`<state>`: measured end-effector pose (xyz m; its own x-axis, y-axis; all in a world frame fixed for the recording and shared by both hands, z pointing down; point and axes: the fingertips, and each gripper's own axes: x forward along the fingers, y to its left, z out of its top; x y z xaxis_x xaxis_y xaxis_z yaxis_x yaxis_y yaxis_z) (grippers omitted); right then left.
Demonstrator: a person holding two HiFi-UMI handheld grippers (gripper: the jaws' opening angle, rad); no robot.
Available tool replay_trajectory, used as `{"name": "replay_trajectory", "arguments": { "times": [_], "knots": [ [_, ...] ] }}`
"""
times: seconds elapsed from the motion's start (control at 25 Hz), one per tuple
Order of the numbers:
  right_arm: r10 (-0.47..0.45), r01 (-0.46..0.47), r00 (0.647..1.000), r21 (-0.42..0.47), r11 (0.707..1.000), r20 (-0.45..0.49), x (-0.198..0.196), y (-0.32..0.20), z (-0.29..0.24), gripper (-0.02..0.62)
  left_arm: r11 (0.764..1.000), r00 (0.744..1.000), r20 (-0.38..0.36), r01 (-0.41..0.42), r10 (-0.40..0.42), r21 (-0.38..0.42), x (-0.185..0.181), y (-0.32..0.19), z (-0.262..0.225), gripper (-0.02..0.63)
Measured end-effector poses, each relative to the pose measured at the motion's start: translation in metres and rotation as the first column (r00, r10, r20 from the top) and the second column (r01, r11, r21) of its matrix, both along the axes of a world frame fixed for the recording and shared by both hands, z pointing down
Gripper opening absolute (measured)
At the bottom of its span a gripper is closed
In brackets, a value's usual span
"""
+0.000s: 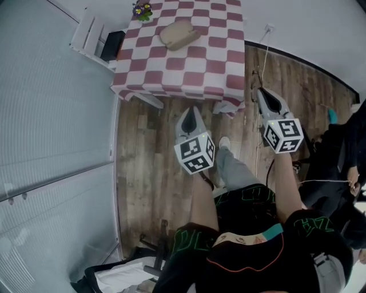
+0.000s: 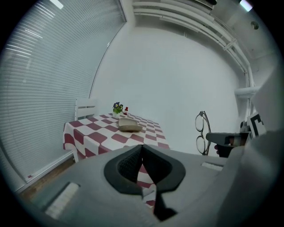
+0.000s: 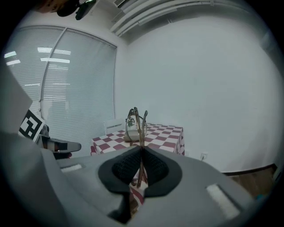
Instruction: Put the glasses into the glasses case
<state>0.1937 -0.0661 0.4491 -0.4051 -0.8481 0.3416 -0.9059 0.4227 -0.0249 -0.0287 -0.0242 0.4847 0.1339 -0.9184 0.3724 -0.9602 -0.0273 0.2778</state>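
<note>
My right gripper clamps the glasses; my left gripper is closed, empty; the case lies top centre

1 table, with checked cloth.
1 glasses case.
1 pair of glasses.
2 tongs: left tongs, right tongs.
1 flower pot.
1 small red figure.
1 white chair.

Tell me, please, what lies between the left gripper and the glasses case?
In the head view, only a strip of wooden floor and bare checked tablecloth separate the left gripper from the glasses case.
</note>
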Motion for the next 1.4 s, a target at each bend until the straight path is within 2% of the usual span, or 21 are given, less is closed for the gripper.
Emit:
{"name": "replay_trajectory", "arguments": {
  "times": [0.2,0.4,0.64,0.84,1.2,1.4],
  "knots": [
    [-0.023,0.024,0.999,-0.032,0.999,0.043,-0.008,-0.023,0.017,0.017,0.999,0.999,0.037,0.013,-0.012,-0.03,-0.002,-0.017,0.008,0.009],
    [-0.015,0.017,0.997,-0.031,0.999,0.074,0.003,-0.048,0.015,0.017,1.0,0.998,0.061,0.005,-0.003,-0.028,0.01,-0.042,0.0,0.009],
    [0.022,-0.023,0.994,0.008,1.0,0.104,0.03,-0.083,-0.009,0.017,0.998,0.996,0.072,-0.049,0.046,0.029,0.043,-0.083,-0.028,0.009],
    [0.015,-0.022,0.991,0.057,0.998,0.13,0.041,-0.112,-0.031,0.017,0.995,0.995,0.096,-0.049,0.041,0.084,0.051,-0.11,-0.053,0.009],
    [-0.024,0.002,0.985,0.128,0.992,0.168,0.041,-0.133,-0.062,0.017,0.99,0.989,0.141,0.024,-0.044,0.141,0.022,-0.132,-0.088,0.009],
    [-0.039,0.012,0.981,0.143,0.99,0.191,0.037,-0.144,-0.068,0.017,0.987,0.986,0.163,0.014,-0.041,0.162,0.022,-0.139,-0.096,0.009]
  ]
}}
